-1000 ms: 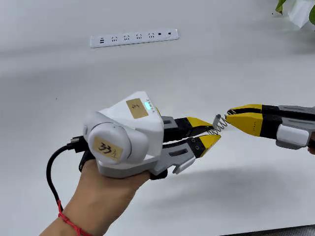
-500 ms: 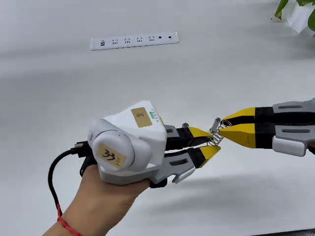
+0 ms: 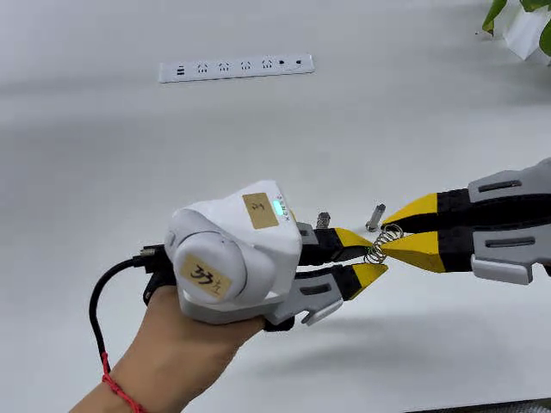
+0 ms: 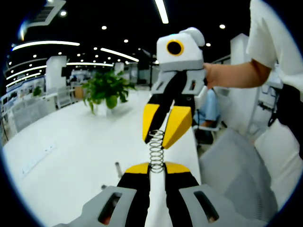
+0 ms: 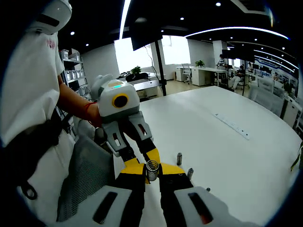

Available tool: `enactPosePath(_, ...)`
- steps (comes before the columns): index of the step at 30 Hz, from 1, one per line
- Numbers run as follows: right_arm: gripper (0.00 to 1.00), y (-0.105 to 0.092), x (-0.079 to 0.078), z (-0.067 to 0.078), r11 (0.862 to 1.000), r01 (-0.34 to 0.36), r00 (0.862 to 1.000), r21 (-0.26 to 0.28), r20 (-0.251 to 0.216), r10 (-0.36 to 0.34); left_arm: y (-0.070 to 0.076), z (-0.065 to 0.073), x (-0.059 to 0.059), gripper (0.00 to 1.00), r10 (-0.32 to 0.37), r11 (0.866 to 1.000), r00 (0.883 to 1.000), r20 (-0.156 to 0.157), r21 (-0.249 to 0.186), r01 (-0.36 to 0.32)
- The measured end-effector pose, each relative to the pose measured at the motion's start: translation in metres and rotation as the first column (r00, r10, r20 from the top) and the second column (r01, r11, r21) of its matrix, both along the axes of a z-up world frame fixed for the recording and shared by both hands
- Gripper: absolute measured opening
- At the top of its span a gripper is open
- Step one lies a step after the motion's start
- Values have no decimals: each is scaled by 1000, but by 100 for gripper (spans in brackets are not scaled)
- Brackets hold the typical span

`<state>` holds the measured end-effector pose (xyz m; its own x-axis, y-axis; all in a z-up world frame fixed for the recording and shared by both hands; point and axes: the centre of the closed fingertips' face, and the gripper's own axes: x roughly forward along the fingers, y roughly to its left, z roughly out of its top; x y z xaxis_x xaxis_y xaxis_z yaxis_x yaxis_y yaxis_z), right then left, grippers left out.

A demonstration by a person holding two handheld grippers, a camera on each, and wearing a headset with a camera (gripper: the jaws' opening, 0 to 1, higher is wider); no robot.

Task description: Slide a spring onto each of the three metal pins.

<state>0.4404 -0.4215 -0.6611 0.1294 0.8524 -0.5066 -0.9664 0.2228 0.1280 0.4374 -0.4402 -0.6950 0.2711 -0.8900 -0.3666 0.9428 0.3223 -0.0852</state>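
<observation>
While it hangs in the air above the desk (image 3: 103,172), the spring (image 3: 379,245) spans the short gap between the two tools, which meet tip to tip. One end sits between the yellow tips of the right hand-held gripper (image 3: 387,243), whose jaws are pinched together on it. The other end lies between the tips of the left hand-held gripper (image 3: 377,257). Its jaws are set to a narrow gap and press on the coil from both sides. In the left gripper view the spring runs straight from that tool's own tips up to the other's. In the right gripper view it shows end-on, as a ring between the yellow tips.

Two pins (image 3: 324,220) stand on the desk just beyond the meeting tips, apart from each other and nearer the desk's near edge than its far one. Neither gripper touches them.

A hand (image 3: 172,344) grips the left tool's white body from below, with a red cord at the wrist. A black cable (image 3: 90,292) loops out from the tool's rear. Farther off, a white power strip (image 3: 237,67) lies flat toward the far edge. Leaves of a plant (image 3: 516,17) show at the desk's far right.
</observation>
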Motion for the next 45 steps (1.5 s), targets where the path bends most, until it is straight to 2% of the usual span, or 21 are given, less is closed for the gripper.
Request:
enactPosePath(3,13,-1,-3,-2,999,-28,1000,-36,12,28,0,1,-1,10,-2,1000,1000,1,-4,2)
enactPosePath(7,20,-1,-7,-1,992,-84,996,-90,19,86,0,1,-1,10,-2,1000,1000,1,-6,2)
enactPosePath(9,21,-3,-6,0,981,-124,990,-147,46,132,0,0,-2,10,-5,1000,1000,5,2,5)
enactPosePath(10,21,-4,-5,0,971,-154,984,-185,57,167,0,0,-2,10,-8,1000,1000,6,3,8)
enactPosePath(12,22,-2,-6,1,954,-197,974,-225,63,216,-1,-1,-3,10,-12,1000,1000,8,8,12)
enactPosePath(15,22,1,-10,-1,919,-276,953,-282,46,300,-3,-3,-4,10,-28,999,999,18,27,27)
enactPosePath(16,22,3,-12,-2,899,-311,940,-308,42,339,-3,-4,-5,10,-33,999,999,20,31,32)
enactPosePath(19,22,5,-16,-6,855,-374,913,-360,19,408,-4,-4,-6,10,-42,998,999,25,39,41)
enactPosePath(20,22,3,-17,-8,831,-401,899,-385,8,437,-4,-5,-7,10,-45,998,999,26,42,43)
enactPosePath(22,22,-1,-13,-12,798,-430,879,-421,4,476,-4,-5,-7,10,-47,998,998,29,44,46)
enactPosePath(23,21,-2,-13,-15,777,-443,869,-447,-2,494,-4,-5,-7,10,-48,998,998,29,44,46)
enactPosePath(24,20,-2,-13,-16,763,-454,861,-459,-5,509,-4,-5,-7,10,-48,998,998,29,44,47)
enactPosePath(27,18,-2,-10,-20,741,-476,846,-474,-17,533,-4,-5,-6,10,-49,998,998,29,41,48)
enactPosePath(30,17,-4,-12,-23,709,-506,826,-492,-39,563,-4,-4,-5,10,-49,998,998,29,34,48)
enactPosePath(36,13,-6,-11,-26,674,-524,807,-521,-52,588,-4,-3,-4,10,-49,999,998,28,22,49)
enactPosePath(45,13,-5,-12,-27,669,-525,808,-527,-62,586,-4,-4,-3,10,-51,999,998,24,12,50)
